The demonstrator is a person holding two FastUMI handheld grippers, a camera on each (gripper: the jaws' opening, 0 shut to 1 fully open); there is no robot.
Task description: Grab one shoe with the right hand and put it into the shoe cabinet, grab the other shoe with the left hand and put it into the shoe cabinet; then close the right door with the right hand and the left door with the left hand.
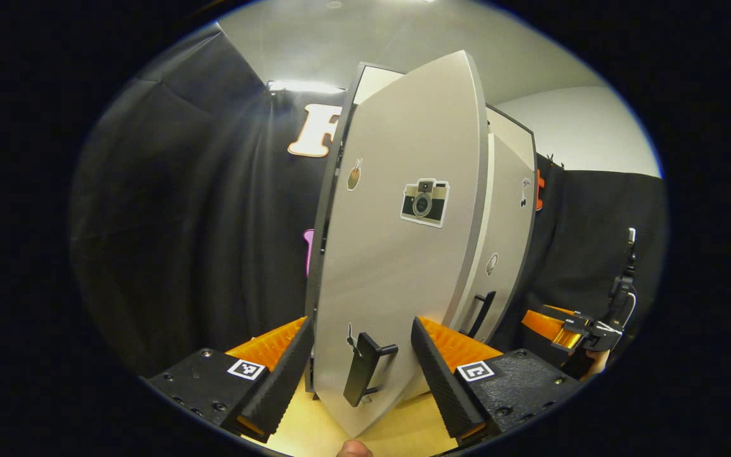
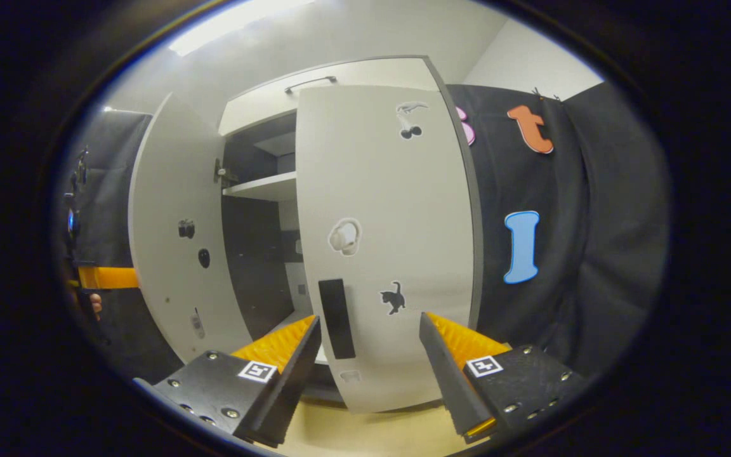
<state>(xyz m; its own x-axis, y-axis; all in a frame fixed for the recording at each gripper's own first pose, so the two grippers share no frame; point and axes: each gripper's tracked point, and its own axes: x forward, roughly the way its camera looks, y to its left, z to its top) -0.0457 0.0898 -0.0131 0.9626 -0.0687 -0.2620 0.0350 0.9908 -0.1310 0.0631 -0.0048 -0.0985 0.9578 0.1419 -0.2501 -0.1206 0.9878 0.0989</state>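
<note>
The left door (image 1: 397, 254) could swing back open if the left gripper (image 1: 360, 374) pushes it too softly, or bang the cabinet (image 2: 327, 76) if pushed too hard. This gripper points at the door's front, wide open, with the handle (image 1: 365, 368) between its fingers but not held. The right gripper (image 2: 368, 368) faces the right door (image 2: 384, 241), wide open too and holding nothing. That door looks almost shut. I cannot see the shoes inside the cabinet.
</note>
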